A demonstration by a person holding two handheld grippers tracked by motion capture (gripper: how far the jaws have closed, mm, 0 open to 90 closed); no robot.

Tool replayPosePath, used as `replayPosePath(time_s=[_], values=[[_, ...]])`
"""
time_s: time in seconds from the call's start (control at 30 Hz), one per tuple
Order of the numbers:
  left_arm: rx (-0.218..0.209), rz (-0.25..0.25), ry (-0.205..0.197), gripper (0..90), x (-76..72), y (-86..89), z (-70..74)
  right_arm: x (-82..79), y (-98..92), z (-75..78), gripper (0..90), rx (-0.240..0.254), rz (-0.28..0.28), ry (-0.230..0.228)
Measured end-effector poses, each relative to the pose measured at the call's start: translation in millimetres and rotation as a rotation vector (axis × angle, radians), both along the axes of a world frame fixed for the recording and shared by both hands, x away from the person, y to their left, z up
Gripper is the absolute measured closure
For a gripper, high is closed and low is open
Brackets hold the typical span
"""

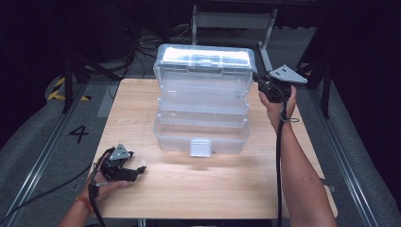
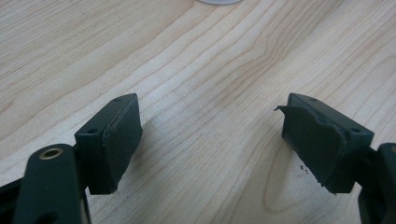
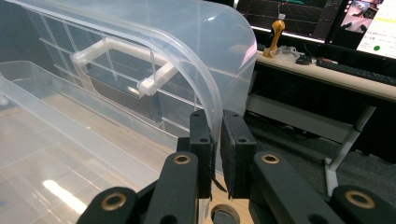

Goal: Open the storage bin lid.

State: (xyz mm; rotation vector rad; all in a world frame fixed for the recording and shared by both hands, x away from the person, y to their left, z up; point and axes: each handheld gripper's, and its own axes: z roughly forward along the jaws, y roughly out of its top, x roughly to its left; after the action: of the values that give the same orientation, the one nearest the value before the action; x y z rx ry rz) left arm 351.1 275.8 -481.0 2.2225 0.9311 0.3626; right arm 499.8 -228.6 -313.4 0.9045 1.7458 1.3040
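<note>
The high view shows the clear tiered storage box (image 1: 202, 101) at the centre of the bench (image 1: 198, 189), its raised lid (image 3: 205, 60) pinched at the edge by the right claw (image 3: 218, 154), probably to swing it, while the left claw (image 1: 137, 171) rests released at lower left.

Clear plastic tiered storage box (image 1: 203, 101) on table centre, lid (image 3: 205, 51) raised upright, trays stepped open.

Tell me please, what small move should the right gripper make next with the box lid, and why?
Probably swing the lid a little further along its arc. The right gripper is shut on the lid's rim, the clear tiered box stands fanned open, and the left gripper rests open on the table.
</note>
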Motion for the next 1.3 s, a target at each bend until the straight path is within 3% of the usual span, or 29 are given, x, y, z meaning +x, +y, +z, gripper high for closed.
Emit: replayPosePath(time_s=[0.57, 1.3], values=[[-0.007, 0.0, 0.009, 20.4, -0.3, -0.3, -0.3, 10.3, -1.2, 3.6, 84.5, 0.009, 0.009, 0.012], [-0.001, -0.008, 0.008, 20.1, 0.7, 0.0, 0.0, 35.3, -2.6, 9.5, 84.7, 0.026, 0.017, 0.049]])
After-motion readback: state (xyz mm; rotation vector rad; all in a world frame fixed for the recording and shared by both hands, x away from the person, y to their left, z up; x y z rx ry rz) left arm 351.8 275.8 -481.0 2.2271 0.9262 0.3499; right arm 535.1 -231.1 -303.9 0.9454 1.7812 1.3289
